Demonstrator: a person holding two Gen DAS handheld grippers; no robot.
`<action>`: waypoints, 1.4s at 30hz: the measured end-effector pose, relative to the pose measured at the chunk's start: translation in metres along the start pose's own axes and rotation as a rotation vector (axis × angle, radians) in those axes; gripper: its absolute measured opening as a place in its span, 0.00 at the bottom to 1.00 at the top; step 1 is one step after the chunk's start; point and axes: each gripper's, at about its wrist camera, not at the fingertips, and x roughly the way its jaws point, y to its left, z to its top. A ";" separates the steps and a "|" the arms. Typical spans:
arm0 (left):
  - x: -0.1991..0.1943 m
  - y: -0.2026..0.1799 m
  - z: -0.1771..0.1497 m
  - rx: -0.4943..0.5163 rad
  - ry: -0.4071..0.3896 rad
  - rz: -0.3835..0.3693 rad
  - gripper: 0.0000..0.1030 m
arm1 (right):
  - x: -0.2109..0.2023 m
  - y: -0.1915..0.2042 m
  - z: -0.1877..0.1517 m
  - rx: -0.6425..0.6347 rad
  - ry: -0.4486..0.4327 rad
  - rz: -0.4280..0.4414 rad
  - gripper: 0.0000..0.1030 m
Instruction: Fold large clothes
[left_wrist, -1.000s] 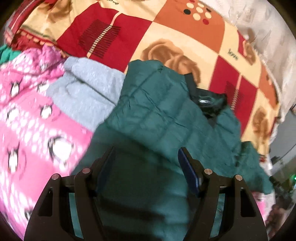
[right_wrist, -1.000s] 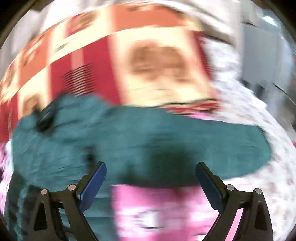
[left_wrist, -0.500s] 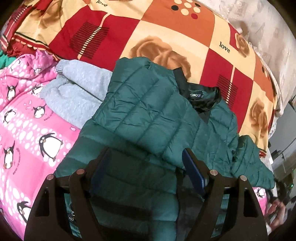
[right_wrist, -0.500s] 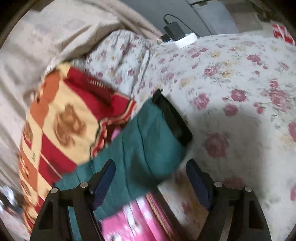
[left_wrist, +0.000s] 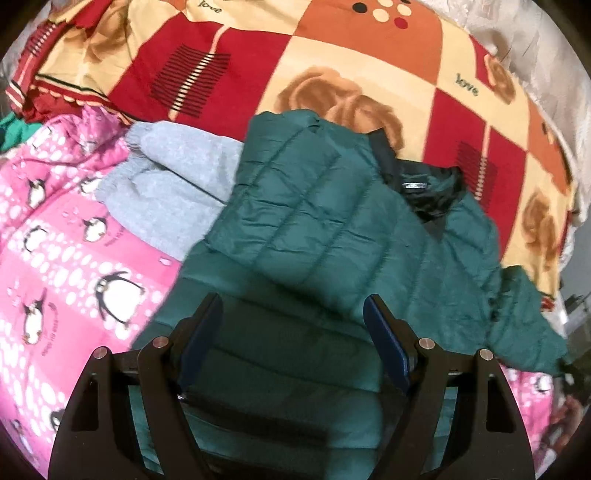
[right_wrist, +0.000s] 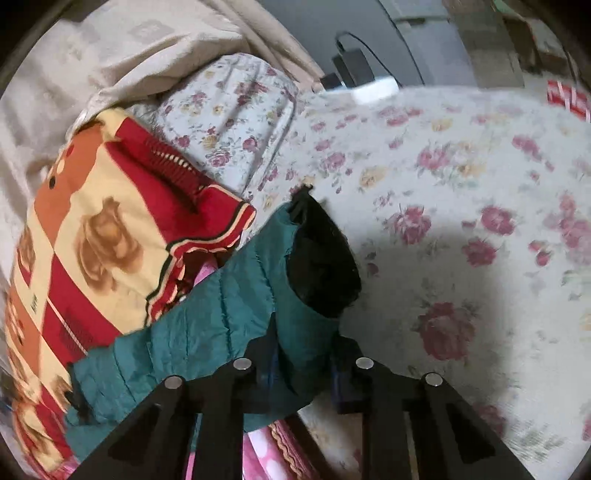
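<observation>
1. Green quilted jacket (left_wrist: 332, 221) spread across the bed, one side folded over the body, black collar lining (left_wrist: 430, 192) facing up near the far edge.
2. Left gripper (left_wrist: 293, 332) hovering above the lower body of the jacket, jaws spread wide, nothing between the blue pads (left_wrist: 388, 347); whether the tips touch the fabric cannot be told.
3. Right gripper (right_wrist: 301, 365) closed on the jacket's sleeve (right_wrist: 258, 295), fingers drawn close together with green quilted fabric pinched between them, near the black cuff (right_wrist: 321, 258).
4. Sleeve stretched out from the jacket body, cuff end lying over the floral bedsheet (right_wrist: 461, 184), its dark opening turned up.
5. Grey garment (left_wrist: 173, 184) lying just left of the jacket, partly tucked under its folded edge.
6. Pink penguin blanket (left_wrist: 74, 258) beneath both, covering the left part of the left wrist view; a strip of the same pink showing under the sleeve in the right wrist view.
7. Red, orange and cream checked blanket (left_wrist: 332, 66) with bear prints beyond the jacket, its corner also next to the sleeve in the right wrist view.
8. White power strip (right_wrist: 373, 88) with a black plug and cable at the far edge of the bed.
9. Beige patterned fabric (right_wrist: 110, 48) bunched behind the checked blanket.
</observation>
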 end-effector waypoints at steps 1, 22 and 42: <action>0.002 0.002 0.000 0.002 0.001 0.025 0.77 | -0.004 0.004 0.000 -0.018 -0.010 -0.009 0.17; 0.024 0.054 0.003 0.126 0.109 0.254 0.77 | -0.064 0.336 -0.143 -0.560 0.046 0.334 0.16; 0.052 0.102 0.011 0.082 0.173 0.264 0.77 | 0.043 0.518 -0.390 -0.923 0.399 0.516 0.24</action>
